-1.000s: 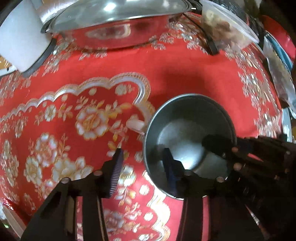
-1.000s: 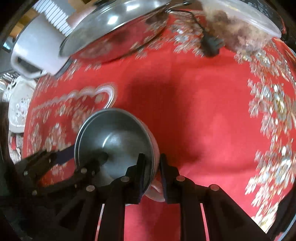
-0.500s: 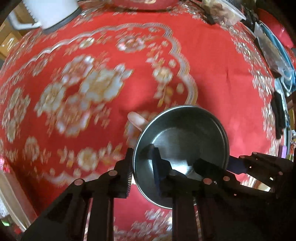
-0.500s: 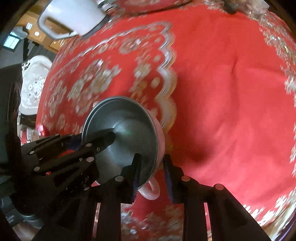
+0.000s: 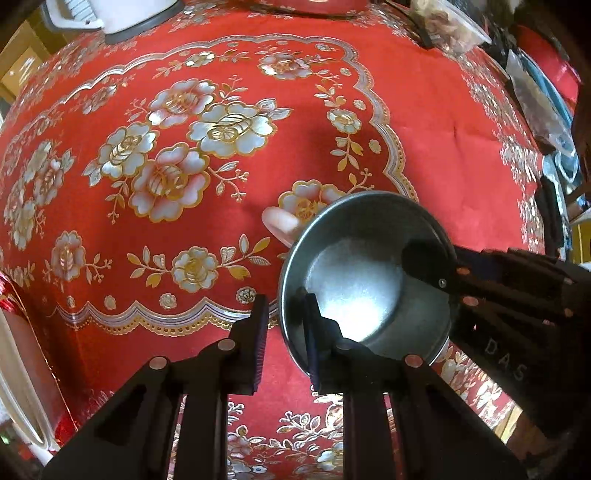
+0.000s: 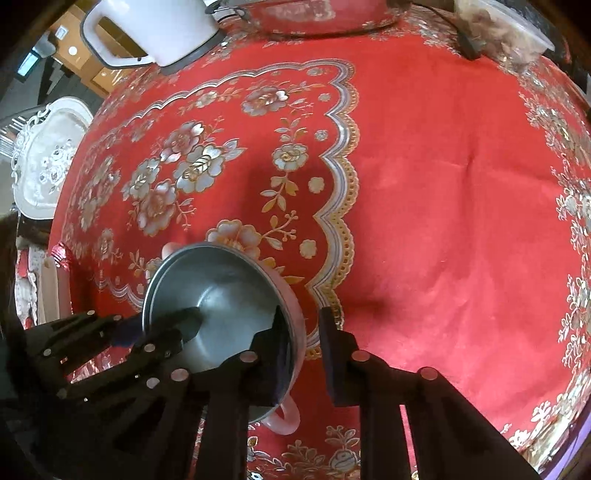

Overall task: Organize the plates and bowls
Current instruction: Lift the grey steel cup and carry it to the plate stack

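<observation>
chg: we've pulled bowl (image 5: 369, 280) toward near table edge | L gripper (image 5: 284, 339) + R gripper (image 6: 306, 354) both straddling rim, gaps showing, clamp can't tell | nxt: set down

The bowl's (image 5: 365, 280) underside hides behind its own rim, so I cannot tell if it touches the cloth (image 5: 443, 155). Fingers (image 6: 275, 354) cover part of its inside. The kettle (image 6: 159, 26) and the pan (image 6: 314, 16) are cut off at the top edge; the tub's (image 5: 447, 22) contents are too blurred to name.
</observation>
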`<state>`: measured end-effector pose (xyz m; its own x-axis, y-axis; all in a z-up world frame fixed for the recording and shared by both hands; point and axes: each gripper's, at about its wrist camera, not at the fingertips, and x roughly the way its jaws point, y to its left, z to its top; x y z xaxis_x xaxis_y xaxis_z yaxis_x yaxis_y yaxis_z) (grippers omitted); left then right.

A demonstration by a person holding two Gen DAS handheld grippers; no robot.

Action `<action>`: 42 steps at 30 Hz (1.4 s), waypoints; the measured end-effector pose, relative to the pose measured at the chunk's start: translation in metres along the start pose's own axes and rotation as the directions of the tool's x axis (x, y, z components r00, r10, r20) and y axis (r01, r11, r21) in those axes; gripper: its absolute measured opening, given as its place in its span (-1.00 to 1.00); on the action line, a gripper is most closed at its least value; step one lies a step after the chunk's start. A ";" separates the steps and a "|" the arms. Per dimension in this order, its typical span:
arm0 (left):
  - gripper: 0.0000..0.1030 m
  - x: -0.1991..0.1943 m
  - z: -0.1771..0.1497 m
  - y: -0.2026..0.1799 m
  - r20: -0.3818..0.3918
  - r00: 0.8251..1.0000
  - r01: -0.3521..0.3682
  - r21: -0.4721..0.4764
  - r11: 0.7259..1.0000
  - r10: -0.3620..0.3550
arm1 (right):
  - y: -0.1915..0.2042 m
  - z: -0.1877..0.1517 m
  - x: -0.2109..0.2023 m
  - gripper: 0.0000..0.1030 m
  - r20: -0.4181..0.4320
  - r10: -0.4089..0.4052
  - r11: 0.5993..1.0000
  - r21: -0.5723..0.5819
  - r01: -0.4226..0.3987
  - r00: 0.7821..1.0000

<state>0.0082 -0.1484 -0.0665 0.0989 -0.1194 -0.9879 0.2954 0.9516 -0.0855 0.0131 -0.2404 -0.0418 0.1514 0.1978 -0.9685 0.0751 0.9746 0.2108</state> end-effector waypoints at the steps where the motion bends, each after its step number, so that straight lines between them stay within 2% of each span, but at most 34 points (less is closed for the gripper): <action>1: -0.68 -0.001 0.000 0.002 0.004 1.000 -0.001 -0.007 1.000 0.001 | 0.002 0.000 0.001 -0.81 0.000 0.009 1.000 -0.005 -0.009 1.000; 6: -0.68 -0.006 0.009 0.015 0.002 1.000 0.009 -0.043 0.999 -0.009 | 0.004 -0.001 0.001 -0.82 0.004 0.005 1.000 -0.012 -0.005 1.000; 9: -0.69 -0.009 0.017 0.011 0.016 1.000 -0.006 -0.027 1.000 0.007 | 0.005 -0.002 0.000 -0.83 0.008 0.003 1.000 -0.014 -0.003 1.000; 11: -0.84 -0.013 0.017 0.004 0.021 1.000 -0.012 -0.009 1.000 0.012 | 0.005 -0.003 -0.001 -0.83 0.011 0.002 1.000 -0.017 -0.001 1.000; 13: -0.84 -0.015 0.015 0.000 0.027 0.999 -0.029 0.008 1.000 0.028 | 0.006 -0.005 -0.001 -0.83 0.010 0.000 1.000 -0.019 0.000 1.000; 24: -0.85 -0.038 0.009 0.001 0.052 0.998 -0.021 -0.003 1.000 0.021 | 0.017 -0.008 -0.021 -0.82 0.023 0.016 0.999 -0.036 -0.015 1.000; 42: -0.85 -0.085 -0.001 0.044 0.120 0.992 -0.025 -0.086 0.996 0.035 | 0.081 0.003 -0.051 -0.81 0.056 0.010 0.985 -0.170 0.000 0.998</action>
<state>0.0115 -0.0965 0.0134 0.2225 -0.1190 -0.9676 0.2097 0.9751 -0.0717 0.0141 -0.1721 0.0251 0.2068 0.2012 -0.9575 -0.0934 0.9782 0.1854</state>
